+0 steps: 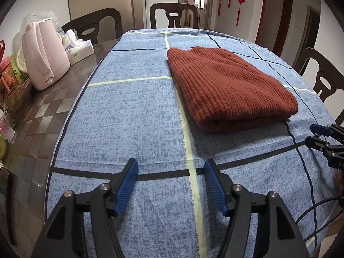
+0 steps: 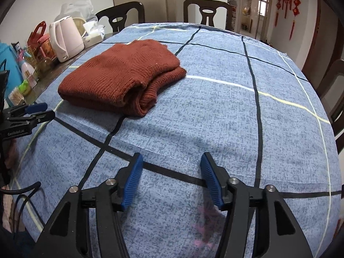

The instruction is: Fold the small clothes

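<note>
A rust-red knitted sweater [image 1: 228, 86] lies folded into a thick rectangle on the blue checked tablecloth [image 1: 133, 116]. It also shows in the right wrist view [image 2: 120, 79], left of centre, with its open folded edges facing me. My left gripper [image 1: 171, 165] is open and empty, hovering over the cloth nearer than the sweater. My right gripper [image 2: 171, 158] is open and empty, over bare cloth to the right of the sweater. Each gripper shows at the edge of the other's view: the right one [image 1: 311, 134] and the left one [image 2: 48, 110].
A pink kettle [image 1: 44, 58], a tissue box [image 1: 79, 49] and several jars and bottles [image 1: 8, 79] stand on the bare tabletop left of the cloth. Dark wooden chairs [image 1: 173, 15] ring the table. Cables [image 2: 19, 195] hang at the near edge.
</note>
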{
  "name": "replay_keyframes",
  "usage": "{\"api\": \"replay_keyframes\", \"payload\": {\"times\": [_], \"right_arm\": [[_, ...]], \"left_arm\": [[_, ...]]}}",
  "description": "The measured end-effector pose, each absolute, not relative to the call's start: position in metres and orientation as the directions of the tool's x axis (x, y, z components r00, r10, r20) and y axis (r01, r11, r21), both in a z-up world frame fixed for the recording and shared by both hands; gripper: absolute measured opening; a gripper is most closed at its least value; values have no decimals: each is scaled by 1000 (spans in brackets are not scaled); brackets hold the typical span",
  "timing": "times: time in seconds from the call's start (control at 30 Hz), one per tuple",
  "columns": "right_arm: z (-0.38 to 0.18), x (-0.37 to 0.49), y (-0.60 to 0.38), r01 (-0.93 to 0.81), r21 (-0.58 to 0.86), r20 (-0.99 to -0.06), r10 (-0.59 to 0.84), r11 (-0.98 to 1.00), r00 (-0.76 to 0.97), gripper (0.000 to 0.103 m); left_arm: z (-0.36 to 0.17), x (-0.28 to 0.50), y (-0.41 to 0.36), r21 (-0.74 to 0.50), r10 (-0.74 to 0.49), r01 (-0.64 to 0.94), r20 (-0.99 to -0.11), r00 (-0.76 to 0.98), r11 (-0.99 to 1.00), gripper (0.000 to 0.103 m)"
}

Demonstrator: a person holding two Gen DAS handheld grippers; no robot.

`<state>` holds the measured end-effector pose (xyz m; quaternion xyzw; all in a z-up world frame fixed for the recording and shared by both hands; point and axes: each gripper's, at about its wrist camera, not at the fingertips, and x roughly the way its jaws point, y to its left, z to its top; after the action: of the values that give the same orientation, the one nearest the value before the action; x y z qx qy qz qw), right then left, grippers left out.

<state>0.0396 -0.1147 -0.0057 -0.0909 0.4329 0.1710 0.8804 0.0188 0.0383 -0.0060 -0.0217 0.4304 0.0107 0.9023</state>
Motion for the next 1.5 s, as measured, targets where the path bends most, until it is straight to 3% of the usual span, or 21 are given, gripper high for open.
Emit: {"api": "replay_keyframes", "payload": {"times": [0.43, 1.5], "right_arm": [[-7, 39, -114, -376, -31, -797, 204, 926, 569, 70], [-8, 38, -112, -382, -35, -799, 204, 924, 566, 74]], "left_arm": [[-10, 24, 33, -12, 1, -16, -792, 610, 1000, 92], [-13, 27, 35, -16, -4, -14, -798, 603, 1000, 100]]}}
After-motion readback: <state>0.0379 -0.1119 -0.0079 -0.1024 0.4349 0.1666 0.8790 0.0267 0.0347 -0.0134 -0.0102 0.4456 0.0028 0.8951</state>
